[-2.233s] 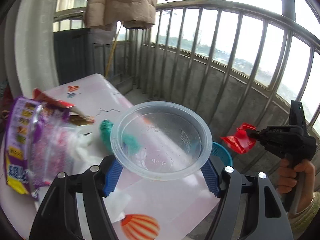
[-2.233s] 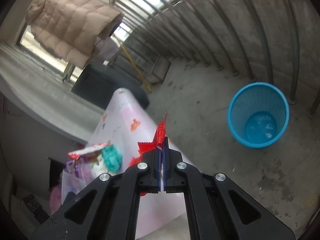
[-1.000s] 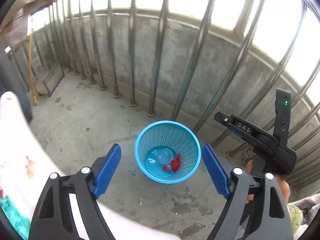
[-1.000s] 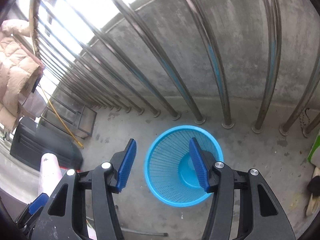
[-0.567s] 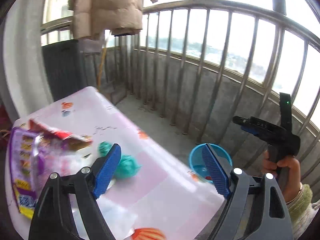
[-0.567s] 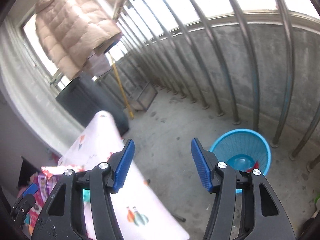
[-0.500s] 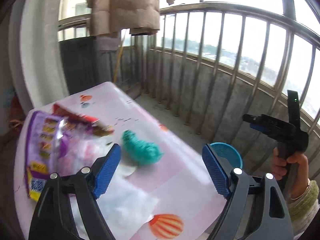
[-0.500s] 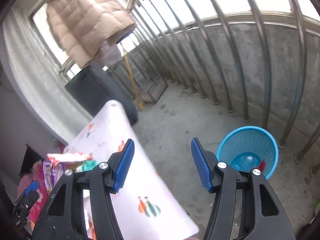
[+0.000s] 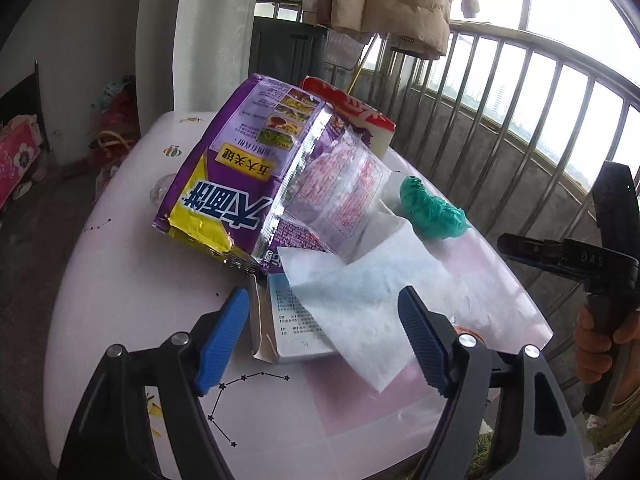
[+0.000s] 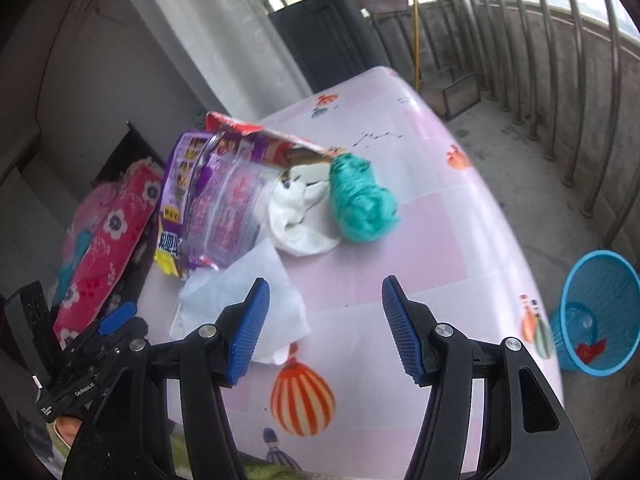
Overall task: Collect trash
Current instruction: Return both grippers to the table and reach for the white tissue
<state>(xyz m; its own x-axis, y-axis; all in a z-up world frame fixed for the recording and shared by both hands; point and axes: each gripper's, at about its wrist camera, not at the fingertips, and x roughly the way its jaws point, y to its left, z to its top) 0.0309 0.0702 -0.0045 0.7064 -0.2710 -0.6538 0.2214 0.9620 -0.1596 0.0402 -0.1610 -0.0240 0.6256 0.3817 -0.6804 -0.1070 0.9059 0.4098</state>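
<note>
The left gripper (image 9: 322, 338) has its fingers apart with nothing in them, and they have just been closing a little; it hangs over a tissue (image 9: 372, 300) and a small box (image 9: 288, 322) on the table (image 9: 132, 292); the right gripper (image 10: 326, 326) is wide apart and empty too; past them lie a purple bag (image 9: 248, 172) and a green wad (image 10: 360, 200); the blue bin (image 10: 600, 316) stands on the floor beside the table.

counter (image 10: 440, 216): pink-and-white checks, striped orange balloon prints | snack bag (image 9: 240, 184): purple and yellow, clear window | crumpled bag (image 10: 360, 204): teal | tissue (image 9: 360, 300): white | bin (image 10: 600, 312): blue mesh, red wrapper (image 10: 592, 350) inside | jacket (image 9: 392, 0): beige quilted | gripper pads (image 9: 222, 344): blue
</note>
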